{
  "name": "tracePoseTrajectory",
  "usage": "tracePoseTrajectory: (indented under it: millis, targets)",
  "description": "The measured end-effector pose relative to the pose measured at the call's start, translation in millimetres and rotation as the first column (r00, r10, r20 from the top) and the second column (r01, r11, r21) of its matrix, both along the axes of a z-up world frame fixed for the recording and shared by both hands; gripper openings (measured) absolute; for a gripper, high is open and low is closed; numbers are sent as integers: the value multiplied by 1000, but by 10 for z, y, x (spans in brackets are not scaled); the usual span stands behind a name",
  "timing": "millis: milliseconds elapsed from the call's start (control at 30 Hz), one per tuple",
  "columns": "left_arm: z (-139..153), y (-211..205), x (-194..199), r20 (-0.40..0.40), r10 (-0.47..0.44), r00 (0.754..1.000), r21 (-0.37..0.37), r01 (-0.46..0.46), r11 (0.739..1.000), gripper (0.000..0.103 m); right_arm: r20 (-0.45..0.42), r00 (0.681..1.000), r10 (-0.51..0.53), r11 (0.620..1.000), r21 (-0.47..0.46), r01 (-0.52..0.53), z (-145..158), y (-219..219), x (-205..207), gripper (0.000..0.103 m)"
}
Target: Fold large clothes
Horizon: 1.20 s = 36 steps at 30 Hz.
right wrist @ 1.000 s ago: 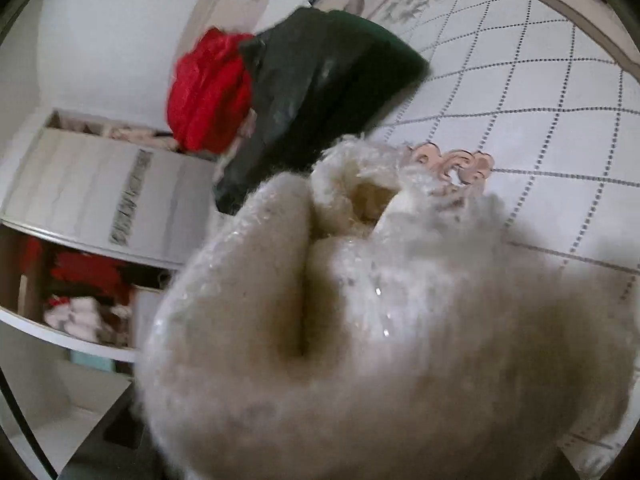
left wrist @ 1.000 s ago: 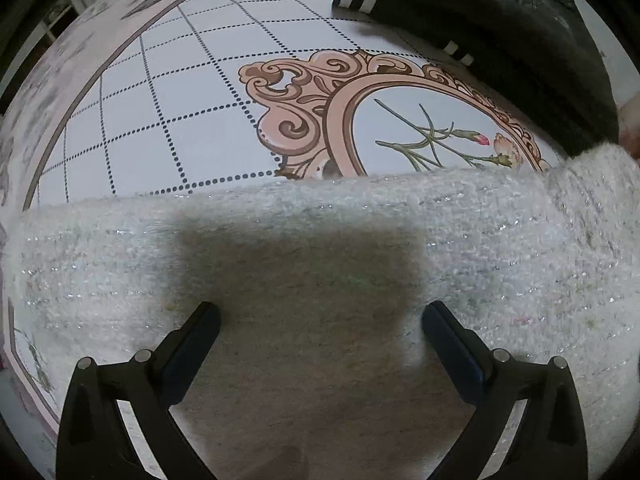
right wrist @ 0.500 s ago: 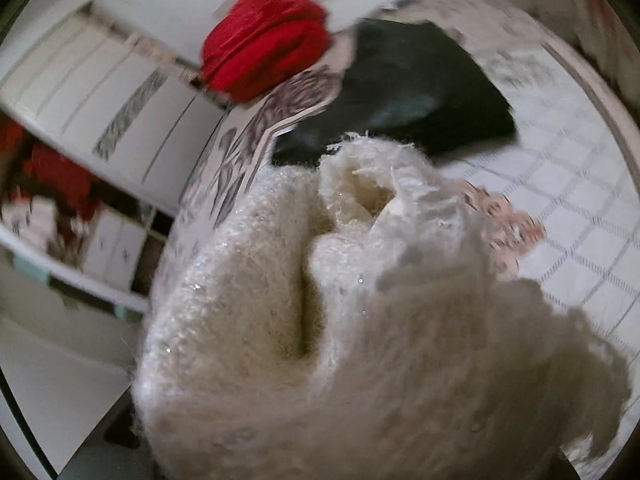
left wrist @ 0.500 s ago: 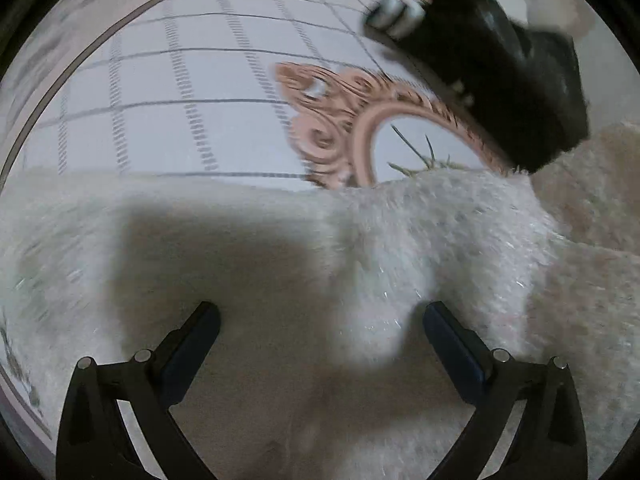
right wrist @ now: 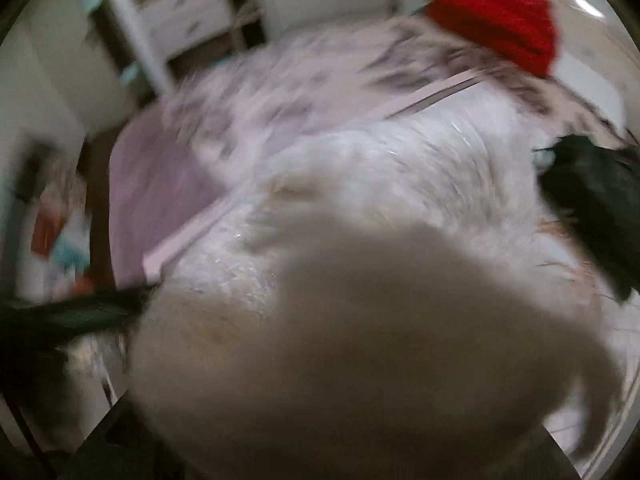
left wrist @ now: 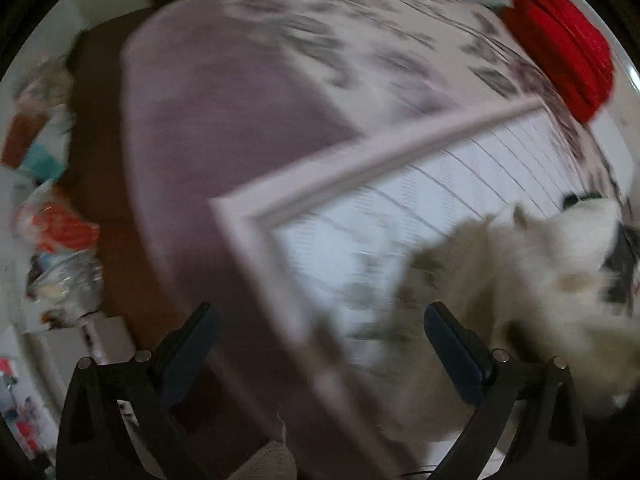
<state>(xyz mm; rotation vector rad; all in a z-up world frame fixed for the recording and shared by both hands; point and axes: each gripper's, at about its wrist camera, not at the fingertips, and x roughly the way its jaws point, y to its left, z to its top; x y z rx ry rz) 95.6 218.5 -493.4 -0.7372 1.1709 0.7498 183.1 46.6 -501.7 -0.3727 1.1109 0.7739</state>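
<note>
The left wrist view is heavily motion-blurred. The left gripper (left wrist: 320,344) has its two dark fingers spread wide apart with nothing between them, so it is released. Beneath it lies the corner of a bed (left wrist: 248,216), covered by a quilted white bedspread with a pale pink border band and a mauve skirt falling toward a dark floor. The fluffy white sweater (left wrist: 532,280), the garment to be folded, sits at the right of this view on the bedspread, just beyond the gripper's right finger and not held by it. A folded red garment (left wrist: 560,44) rests near the far edge of the bed. Blurred clutter shows on the floor at the left. The right wrist view is also blurred, and the sweater (right wrist: 380,280) fills most of it, bunched close against the lens and spreading back over the bed. The right gripper's fingers are hidden behind the fabric, so it cannot be told whether they are clenched on the sweater or loose. A black garment (right wrist: 592,200) lies at the right, touching or nearly touching the sweater, and the red garment (right wrist: 496,12) sits behind. With only one hand possibly holding it, the sweater may collapse into a heap or drag over the black garment; near the bed corner, loose fabric could also slide off the edge.
</note>
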Motion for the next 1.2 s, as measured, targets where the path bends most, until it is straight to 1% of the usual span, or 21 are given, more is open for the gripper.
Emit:
tracePoseTrajectory:
  millis: [100,133,167,200,267,367,400,433,500,533,600,667,767,833,900,967,1067,1100,1133,1167,1200]
  targets:
    - [121,101,-96,11,60,998,15,-60,998,103,-87,994,68,995,-71,-74,-443,349,-198,41]
    - [154,113,-117,22,69,997,15,-69,997,103,-138,985,100,990,-82,-112,-545,434,-259,52]
    - [201,145,-167,35,71,997,12,-71,997,103,-212,970,122,989,-53,-136,-591,457,-291,60]
    - [249,173,-147,51,72,996,9,-72,997,103,-259,957,128,990,-22,-138,-635,417,-228,62]
    - [366,199,-107,89,64,994,-1,-64,998,103,-402,905,139,990,78,-118,-522,242,-178,74]
    - [542,173,75,154,31,988,-10,-30,999,103,-592,796,130,975,222,7,-322,-234,-19,77]
    - [578,146,190,175,10,984,-12,-8,1000,103,-623,772,126,967,252,46,-227,-398,59,77]
    - [589,113,274,184,-10,983,-9,11,1000,103,-637,763,111,961,265,81,-149,-555,118,77]
    - [537,37,438,175,-51,983,0,52,999,103,-632,775,27,950,256,176,-21,-904,301,77]
    - [462,-20,533,163,-76,984,-1,78,997,103,-621,782,-59,944,219,246,8,-1120,438,77]
    - [273,-116,652,140,-109,984,3,110,994,103,-595,791,-138,935,186,303,20,-1296,623,77]
    - [-139,-249,763,41,-156,987,-19,156,988,103,-551,808,-206,935,134,329,-94,-1357,820,77]
    - [-730,-407,779,-70,-206,976,-93,199,976,103,-489,839,-239,959,15,282,-475,-1123,1016,75]
    - [-964,-442,690,-58,-181,982,-151,171,974,103,-499,843,-203,979,-87,184,-864,-778,1114,82]
    - [-891,-400,619,-22,-151,988,-153,146,977,103,-486,854,-183,982,-137,133,-873,-589,1155,86]
    - [-736,-354,542,-3,-129,992,-132,127,983,103,-471,874,-118,993,-75,94,-587,-597,1191,85]
    - [-496,-292,362,35,-71,997,-108,74,991,103,-423,891,-163,983,4,182,-376,-979,1349,88]
    - [-459,-285,322,41,-60,997,-106,64,992,103,-431,884,-184,979,4,206,-420,-1076,1389,90]
    - [-402,-284,263,52,-44,998,-102,49,994,103,-473,852,-222,968,-4,250,-579,-1217,1462,94]
    - [-369,-291,227,57,-33,998,-99,39,994,103,-526,816,-242,960,-9,279,-758,-1292,1532,96]
    - [-353,-308,176,59,-22,998,-97,27,995,103,-619,749,-238,951,7,308,-1021,-1371,1571,101]
